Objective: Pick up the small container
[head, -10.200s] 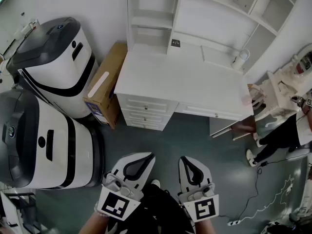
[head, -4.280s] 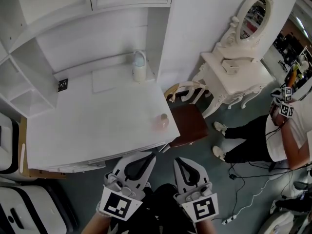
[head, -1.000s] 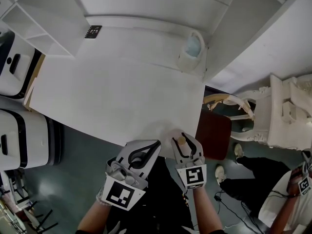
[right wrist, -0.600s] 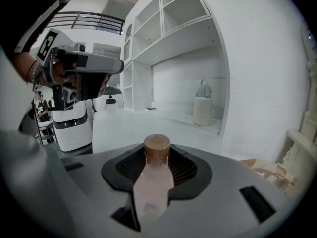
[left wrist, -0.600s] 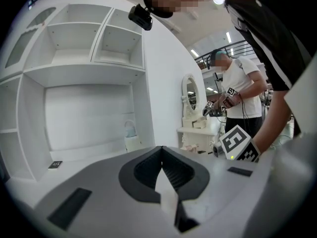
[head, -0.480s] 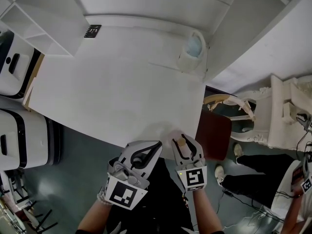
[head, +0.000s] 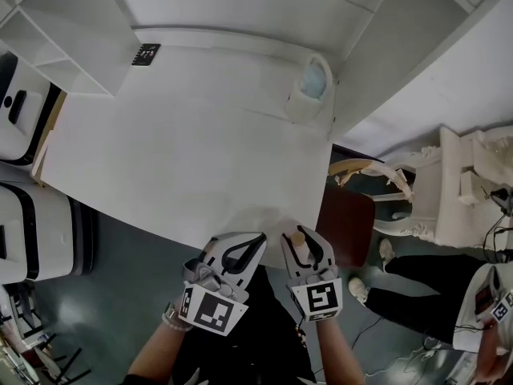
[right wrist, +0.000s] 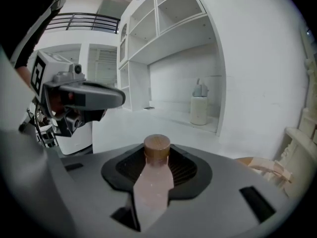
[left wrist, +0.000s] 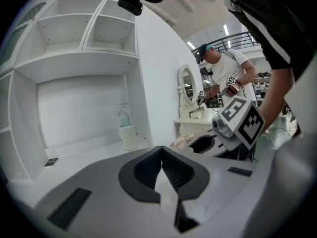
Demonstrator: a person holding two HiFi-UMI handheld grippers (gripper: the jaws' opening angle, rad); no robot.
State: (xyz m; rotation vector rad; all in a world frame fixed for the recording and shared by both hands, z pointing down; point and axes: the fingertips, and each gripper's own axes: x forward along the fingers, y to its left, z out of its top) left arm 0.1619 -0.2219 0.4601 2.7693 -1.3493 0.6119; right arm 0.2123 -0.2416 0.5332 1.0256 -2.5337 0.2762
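1. Pale pink, frosted-looking small container with a round brown cap (right wrist: 157, 148): it stands upright between the jaws of the right gripper (right wrist: 157, 156). In the head view the container (head: 298, 238) sits at the near right corner of the white desk (head: 176, 151).
2. Handling, my read:
   - It is small and likely light.
   - The body looks stiff, either plastic or glass, but I can't tell which.
   - The walls are smooth, so it could slip or twist under a weak pinch.
   - If it is glass, it won't take a drop off that desk edge.
3. Where to hold: on the body below the cap, one pad on each side. The cap is narrower than the body and could come loose. A grip low on the body also keeps it from tipping.
4. Right gripper (head: 301, 241): the jaws are fairly wide, set to the width of the body. The ribbed pads appear to sit against both sides of the container, and the cap pokes up just above them. That looks like a grip on the container. I can't tell whether its base has left the desk.
5. Left gripper (left wrist: 162, 148): the jaws are fully together with nothing between them. In the head view it (head: 258, 237) sits just beside the right one, at the desk's near edge.
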